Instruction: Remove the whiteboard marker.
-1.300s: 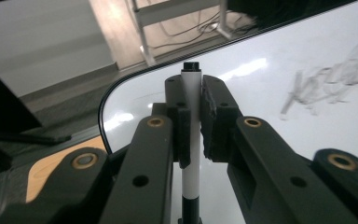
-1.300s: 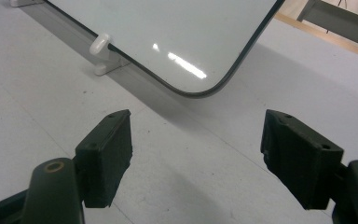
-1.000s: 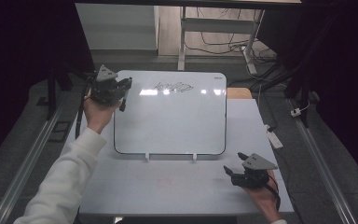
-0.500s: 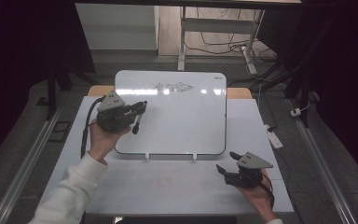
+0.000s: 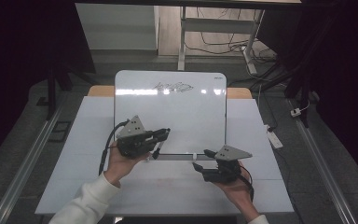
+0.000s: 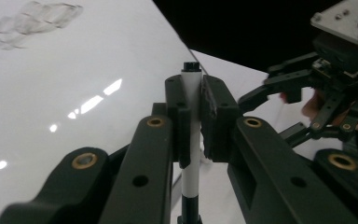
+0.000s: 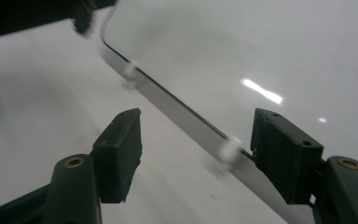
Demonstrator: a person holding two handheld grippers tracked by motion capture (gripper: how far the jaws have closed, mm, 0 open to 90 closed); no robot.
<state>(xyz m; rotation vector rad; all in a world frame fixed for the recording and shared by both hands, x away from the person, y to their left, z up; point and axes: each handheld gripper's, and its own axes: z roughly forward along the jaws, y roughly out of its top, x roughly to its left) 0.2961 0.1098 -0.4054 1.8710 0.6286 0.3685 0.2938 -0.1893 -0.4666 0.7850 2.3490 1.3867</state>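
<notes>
Marker [image 6: 191, 126] clamped upright between left tongs [image 6: 193, 119]; right tongs [image 7: 196, 154] apart, empty, lately narrowing.

The whiteboard [image 5: 170, 116] covers the middle of the table [image 5: 84, 140]. Bare strips run along both sides and the near edge, where the two tongs sit close together.

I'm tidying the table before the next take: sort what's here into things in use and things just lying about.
In use:
- marker, clamped in the left gripper
- whiteboard with a scribble
- right gripper, open

Lying about:
- white power strip
- floor cables
</notes>
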